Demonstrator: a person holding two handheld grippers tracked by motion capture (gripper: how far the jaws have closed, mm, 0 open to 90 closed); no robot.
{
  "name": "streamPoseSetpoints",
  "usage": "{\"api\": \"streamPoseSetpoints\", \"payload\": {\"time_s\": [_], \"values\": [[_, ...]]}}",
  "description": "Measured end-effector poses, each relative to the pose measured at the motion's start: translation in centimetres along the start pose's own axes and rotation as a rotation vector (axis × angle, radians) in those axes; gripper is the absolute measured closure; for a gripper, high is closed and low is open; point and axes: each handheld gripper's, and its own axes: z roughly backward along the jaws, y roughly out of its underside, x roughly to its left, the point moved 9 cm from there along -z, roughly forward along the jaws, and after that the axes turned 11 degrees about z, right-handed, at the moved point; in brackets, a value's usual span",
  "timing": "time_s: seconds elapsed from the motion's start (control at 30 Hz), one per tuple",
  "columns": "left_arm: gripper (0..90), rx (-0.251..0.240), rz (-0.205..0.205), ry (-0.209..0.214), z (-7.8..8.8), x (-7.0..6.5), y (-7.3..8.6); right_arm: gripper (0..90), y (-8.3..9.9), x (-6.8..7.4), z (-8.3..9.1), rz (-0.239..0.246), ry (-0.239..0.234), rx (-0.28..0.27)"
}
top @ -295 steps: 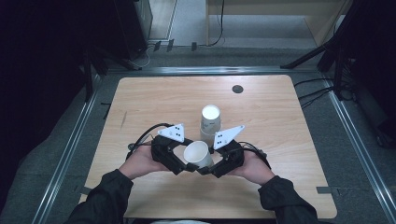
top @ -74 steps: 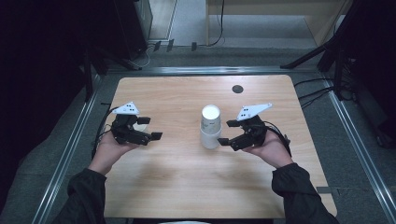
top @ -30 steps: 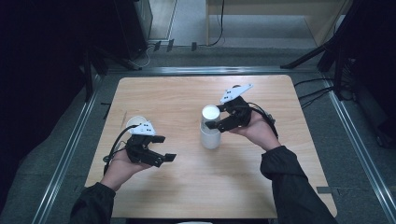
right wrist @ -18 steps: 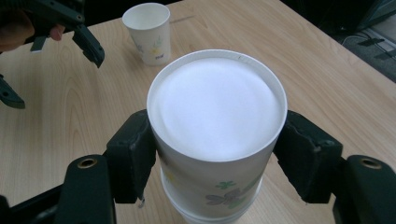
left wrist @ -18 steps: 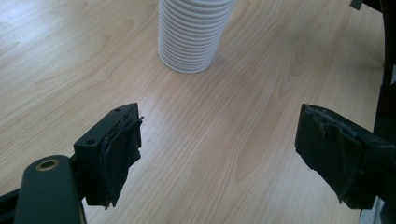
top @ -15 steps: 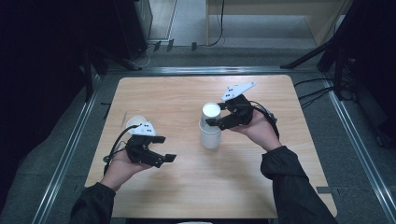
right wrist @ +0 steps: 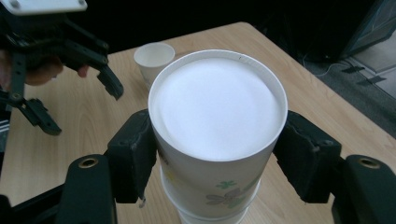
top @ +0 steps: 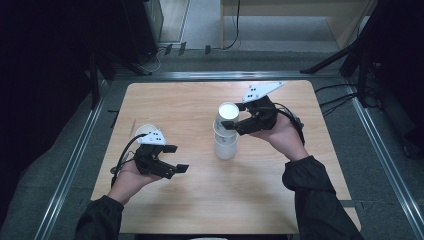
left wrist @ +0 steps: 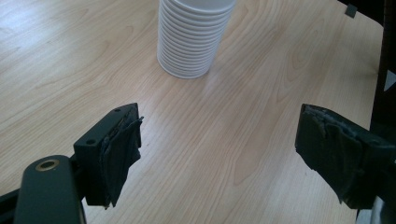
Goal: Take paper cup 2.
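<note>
- The top cup (top: 228,114) sits clamped between the right gripper's (top: 239,124) jaws, raised partway out of the stack (top: 225,144) near the table's middle. In the right gripper view both pads press its sides just under the rim (right wrist: 217,100), and the jaws have just been closing on it.
- The step in hand looks like peeling one cup off the stack, with the lift begun but the cup's lower part not yet free of the one beneath.
- The next move calls for a straight upward pull. Nested paper cups tend to cling, so a second cup may ride up with the first, and a tilt could tip the whole stack (nothing holds its base).
- The left gripper (top: 170,159) hangs over the table's left side, jaws wide and empty. In its own view the pads (left wrist: 122,149) frame bare wood with the stack's ribbed base (left wrist: 189,42) ahead, well apart.
- A single cup (top: 144,132) stands upright just behind the left gripper, near the left edge; the right gripper view shows it too (right wrist: 154,58).
- The table (top: 200,210) is otherwise bare wood. A small dark disc (top: 254,93) lies on it by the far edge, just behind the right gripper — a level carry toward the single cup would cross the left gripper.
</note>
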Motion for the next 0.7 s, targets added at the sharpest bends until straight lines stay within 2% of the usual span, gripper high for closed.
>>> {"api": "streamPoseSetpoints", "payload": {"time_s": [0.23, 0.37, 0.5, 0.7], "values": [[14.5, -0.006, -0.008, 0.007, -0.1, -0.3, -0.1, 33.0, -1.7, 0.5, 1.6, 0.013, 0.009, -0.042], [14.4, -0.027, -0.021, 0.035, 0.1, -0.7, -0.5, 33.0, -2.4, 1.3, 2.2, 0.007, -0.011, -0.062], [14.4, -0.033, -0.04, 0.067, -0.3, -1.2, -1.2, 33.1, -2.1, 2.7, 2.2, 0.003, -0.055, -0.06], [14.4, -0.014, -0.08, 0.104, -1.5, -1.9, -2.1, 33.2, -1.0, 4.3, 2.3, -0.003, -0.078, -0.046]]}}
